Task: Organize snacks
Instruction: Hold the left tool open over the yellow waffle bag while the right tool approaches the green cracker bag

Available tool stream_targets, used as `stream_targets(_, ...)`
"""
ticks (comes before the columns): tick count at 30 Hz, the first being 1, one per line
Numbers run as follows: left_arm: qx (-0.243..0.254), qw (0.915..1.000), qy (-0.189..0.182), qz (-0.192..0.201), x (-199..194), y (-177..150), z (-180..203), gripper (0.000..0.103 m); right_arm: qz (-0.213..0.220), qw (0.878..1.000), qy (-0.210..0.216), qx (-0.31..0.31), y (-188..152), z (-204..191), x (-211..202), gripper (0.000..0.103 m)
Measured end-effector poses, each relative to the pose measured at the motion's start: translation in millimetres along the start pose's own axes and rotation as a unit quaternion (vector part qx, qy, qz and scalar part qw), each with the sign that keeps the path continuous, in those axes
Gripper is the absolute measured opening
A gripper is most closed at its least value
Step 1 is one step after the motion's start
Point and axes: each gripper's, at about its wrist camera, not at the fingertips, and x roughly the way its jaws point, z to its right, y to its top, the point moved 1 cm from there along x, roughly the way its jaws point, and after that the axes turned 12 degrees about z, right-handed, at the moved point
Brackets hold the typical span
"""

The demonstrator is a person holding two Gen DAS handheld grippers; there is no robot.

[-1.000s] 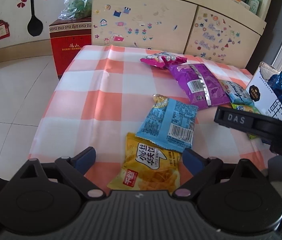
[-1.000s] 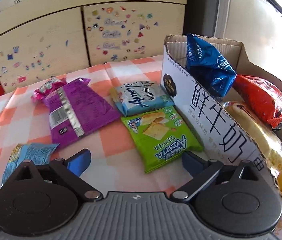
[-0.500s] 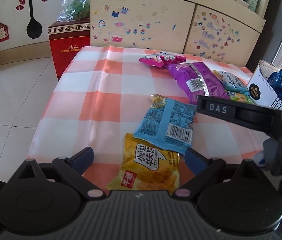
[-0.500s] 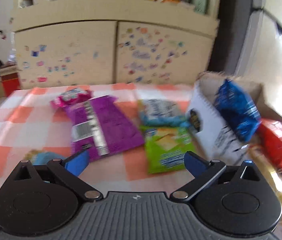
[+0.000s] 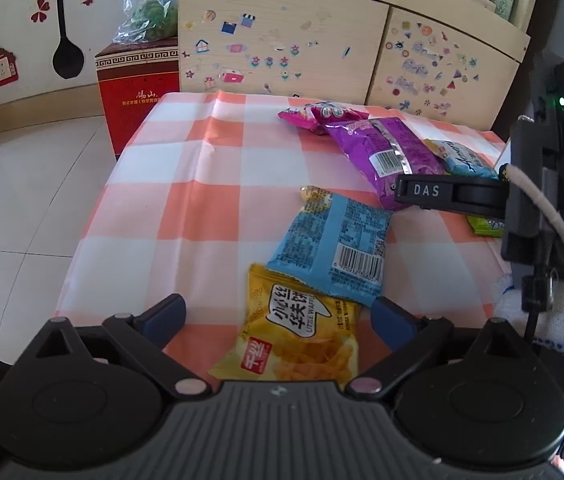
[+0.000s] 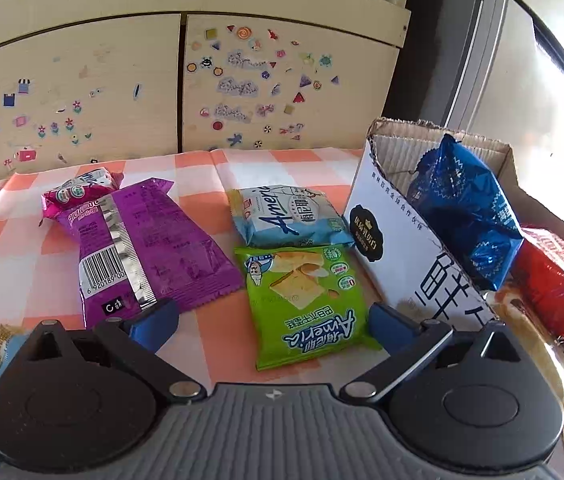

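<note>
Snacks lie scattered on your checked tabletop, so take them left to right. Your left gripper hangs with fingers spread wide and empty, straddling the yellow waffle packet, whose top edge sits under the blue packet. Both look light, soft and crinkly, probably slippery film; pinch a crimped end seam rather than the puffy middle, or you risk crushing what's inside. Further along, the purple bag lies flat with the pink packet touching its far end. Your right gripper is spread too, holding nothing, with the green cracker packet between its fingers and the pale blue packet just beyond. At the far right stands the cardboard box, already holding a dark blue bag.
</note>
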Motion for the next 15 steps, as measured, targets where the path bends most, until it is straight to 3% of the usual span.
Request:
stream_targets(6, -0.006, 1.0000, 0.001, 0.001, -0.3, 0.0, -0.9, 0.099, -0.003, 0.998, 0.067, -0.002, -0.9, -14.1, -11.4, 0.103)
stream_targets(10, -0.008, 1.0000, 0.000, 0.001, -0.4, 0.4, -2.4, 0.099, 0.019, 0.999, 0.025, 0.013, -0.7, -12.1, -17.3, 0.103)
stream_targets(15, -0.006, 1.0000, -0.001, 0.001, -0.6, 0.7, -2.5, 0.099, -0.014, 0.998, 0.021, 0.050, 3.0, 1.5, 3.5, 0.103)
